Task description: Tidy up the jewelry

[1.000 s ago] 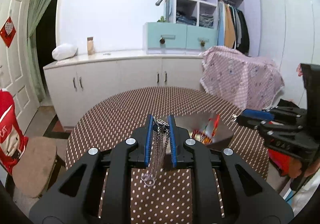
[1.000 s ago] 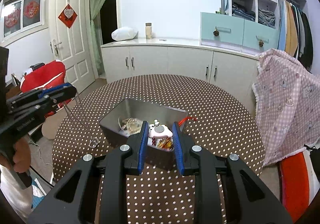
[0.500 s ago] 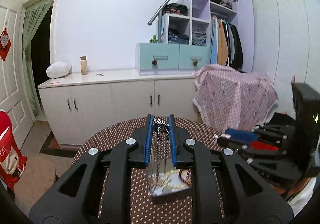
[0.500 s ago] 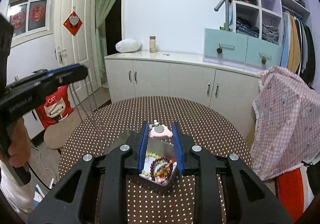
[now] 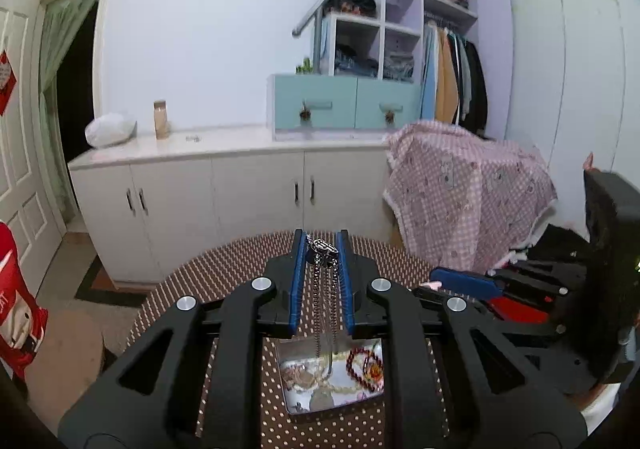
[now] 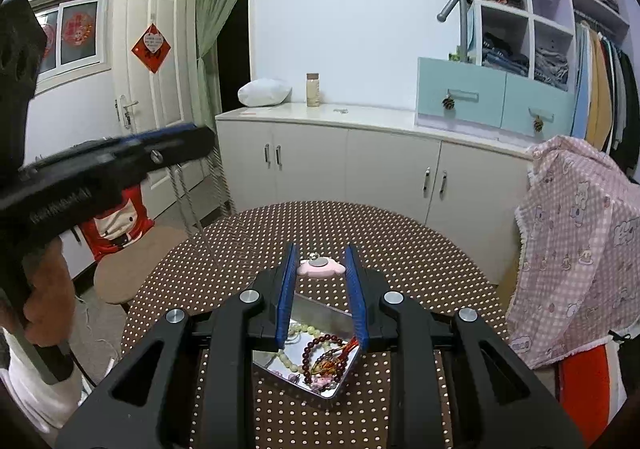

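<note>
Both tools have risen since a second ago, and the metal tray (image 6: 320, 313), once ahead of their tips, now lies below and between their fingers. Left tool (image 5: 321, 249) is closed to a narrow gap on a silver chain (image 5: 325, 289), its clasp pinched at the tips while the loops hang straight down over the tray. From the right-wrist view the same chain (image 6: 182, 193) dangles in long strands under the left tool (image 6: 200, 137), which a hand (image 6: 44, 305) grips by its handle at the left edge. Right tool (image 6: 319, 263) is clamped on a pink cloud-shaped piece (image 6: 321, 269) with a round metal disc on top, held level at the fingertips above the counter (image 6: 400, 249). In the left-wrist view the right tool (image 5: 436, 275) reaches in from the right, a sliver of pink showing at its tip.

Inside the tray lie a dark red bead bracelet (image 6: 320, 349) with a red tassel, a pale green bead string (image 6: 292, 329) and smaller pieces too blurred to name. A brown cloth with white dots covers the round counter. White cabinets (image 6: 360, 169) run behind it, and a pink checked cloth (image 6: 576, 249) drapes over furniture at the right.
</note>
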Demonstrator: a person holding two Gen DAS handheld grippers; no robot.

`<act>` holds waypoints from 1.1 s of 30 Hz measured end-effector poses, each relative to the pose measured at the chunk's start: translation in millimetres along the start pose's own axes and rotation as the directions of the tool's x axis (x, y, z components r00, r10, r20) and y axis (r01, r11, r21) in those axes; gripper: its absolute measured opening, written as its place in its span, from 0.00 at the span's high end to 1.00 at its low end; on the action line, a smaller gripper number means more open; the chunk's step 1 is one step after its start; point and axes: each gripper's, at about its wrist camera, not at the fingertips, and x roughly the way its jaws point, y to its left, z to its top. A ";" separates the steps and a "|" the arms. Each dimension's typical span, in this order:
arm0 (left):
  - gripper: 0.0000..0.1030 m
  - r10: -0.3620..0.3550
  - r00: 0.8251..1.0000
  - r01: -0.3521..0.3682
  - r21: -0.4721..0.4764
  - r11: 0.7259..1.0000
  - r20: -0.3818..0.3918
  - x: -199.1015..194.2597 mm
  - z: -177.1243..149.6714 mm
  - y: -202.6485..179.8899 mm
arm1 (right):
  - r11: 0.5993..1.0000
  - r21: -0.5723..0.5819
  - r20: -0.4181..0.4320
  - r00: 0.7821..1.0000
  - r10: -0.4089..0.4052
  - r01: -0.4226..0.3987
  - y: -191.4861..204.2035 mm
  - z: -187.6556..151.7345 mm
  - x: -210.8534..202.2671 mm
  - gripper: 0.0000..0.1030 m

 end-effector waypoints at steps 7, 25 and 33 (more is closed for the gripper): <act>0.84 0.018 0.978 -0.025 -0.032 0.999 -0.207 48.9 -44.4 6.7 | 0.998 0.041 -0.091 0.995 0.044 -0.040 -5.5 -15.7 23.3 0.66; 0.23 0.037 0.964 -0.049 -0.038 0.998 -0.262 53.3 -71.0 19.2 | 0.995 0.097 -0.112 0.994 -0.014 0.025 -20.0 -27.4 20.4 0.21; 0.21 0.055 0.966 -0.063 -0.021 0.998 -0.253 48.2 -70.0 13.7 | 0.994 0.104 -0.101 0.994 -0.031 0.042 -19.7 -29.0 11.5 0.14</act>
